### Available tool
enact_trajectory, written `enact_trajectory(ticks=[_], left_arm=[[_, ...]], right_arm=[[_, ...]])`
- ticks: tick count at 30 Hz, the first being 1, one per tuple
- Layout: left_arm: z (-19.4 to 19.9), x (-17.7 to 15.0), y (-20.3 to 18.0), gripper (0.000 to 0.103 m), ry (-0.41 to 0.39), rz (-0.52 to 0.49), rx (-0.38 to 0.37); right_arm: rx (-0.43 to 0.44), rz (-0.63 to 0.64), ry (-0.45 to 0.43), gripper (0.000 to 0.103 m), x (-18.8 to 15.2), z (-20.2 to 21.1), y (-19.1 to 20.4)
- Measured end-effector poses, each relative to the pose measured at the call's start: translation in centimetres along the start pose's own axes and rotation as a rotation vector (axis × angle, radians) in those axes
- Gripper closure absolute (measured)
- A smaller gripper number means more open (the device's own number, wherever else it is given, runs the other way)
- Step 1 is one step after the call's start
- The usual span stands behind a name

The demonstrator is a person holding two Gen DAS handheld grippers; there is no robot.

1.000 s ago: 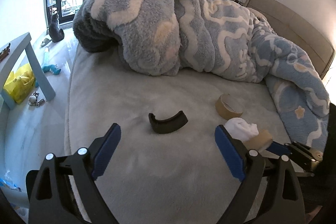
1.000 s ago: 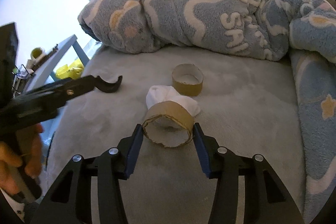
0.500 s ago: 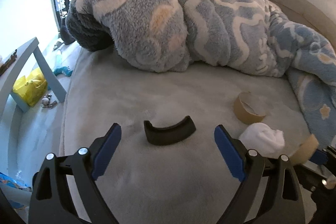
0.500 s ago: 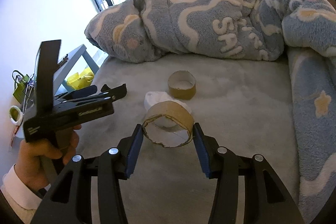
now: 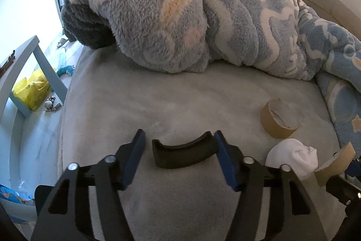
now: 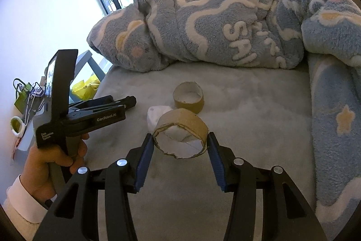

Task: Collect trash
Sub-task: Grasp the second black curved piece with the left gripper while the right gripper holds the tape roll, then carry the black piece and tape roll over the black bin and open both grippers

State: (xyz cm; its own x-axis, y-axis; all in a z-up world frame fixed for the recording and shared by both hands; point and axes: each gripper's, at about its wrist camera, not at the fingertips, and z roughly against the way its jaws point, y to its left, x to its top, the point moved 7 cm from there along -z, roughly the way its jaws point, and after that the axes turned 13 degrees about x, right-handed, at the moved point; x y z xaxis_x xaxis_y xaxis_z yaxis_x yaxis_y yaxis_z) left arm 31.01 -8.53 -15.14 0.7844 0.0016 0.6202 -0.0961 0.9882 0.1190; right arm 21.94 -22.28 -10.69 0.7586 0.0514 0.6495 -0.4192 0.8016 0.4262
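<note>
A curved black plastic piece (image 5: 182, 153) lies on the grey bed sheet between the fingers of my left gripper (image 5: 178, 150); the right pad touches its end, a small gap remains on the left. My right gripper (image 6: 180, 143) is shut on a brown cardboard tape core (image 6: 180, 136) and holds it above the sheet; the core also shows in the left wrist view (image 5: 334, 165). A white crumpled tissue (image 5: 293, 156) lies beside it. A second cardboard core (image 5: 278, 119) stands further back on the sheet, also seen in the right wrist view (image 6: 188, 99).
A bulky blue-and-white fleece blanket (image 5: 180, 15) fills the back and right of the bed. Left of the bed stand a light-blue side table (image 5: 33, 64), a yellow bag (image 5: 31, 92) and small items on the floor. The left gripper's body (image 6: 79, 114) is beside my right gripper.
My left gripper moved forward over the black piece and narrowed its fingers around it. My right gripper kept holding the cardboard core and drew back a little.
</note>
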Motion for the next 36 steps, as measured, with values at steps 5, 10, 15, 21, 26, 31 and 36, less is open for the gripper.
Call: enact_trajectory(ticks=[5,10,15,21,26,31,36], left_arm=[[0.7,-0.1,0.0,0.051,-0.001,0.014,-0.033],[1.9,-0.4,0.2,0.052,-0.014,0.009,-0.059],[3.5,-0.7,1.0,0.052,-0.036,0.021,-0.095],[5.6,-1.3,2.5,0.052,-0.055,0.043,-0.128],[7.2,-2.1,3.8,0.052,-0.069,0.045,-0.128],[8.6,-3.0,5.3,0.052,-0.071,0.062,-0.146],[9.9,-4.0,7.1,0.052,-0.075,0.064,-0.135]], right_arm=[[-0.004,0.014,-0.001,0.054,0.2,0.0,0.7],[-0.01,0.02,-0.018,0.054,0.6,0.5,1.6],[-0.009,0.034,-0.036,0.054,0.9,0.9,3.2],[-0.004,0.048,-0.046,0.054,0.7,1.3,5.2],[0.0,0.061,-0.056,0.054,0.2,1.7,7.1],[0.01,0.063,-0.067,0.054,-0.2,2.0,8.6],[0.025,0.072,-0.066,0.054,-0.7,1.9,10.5]])
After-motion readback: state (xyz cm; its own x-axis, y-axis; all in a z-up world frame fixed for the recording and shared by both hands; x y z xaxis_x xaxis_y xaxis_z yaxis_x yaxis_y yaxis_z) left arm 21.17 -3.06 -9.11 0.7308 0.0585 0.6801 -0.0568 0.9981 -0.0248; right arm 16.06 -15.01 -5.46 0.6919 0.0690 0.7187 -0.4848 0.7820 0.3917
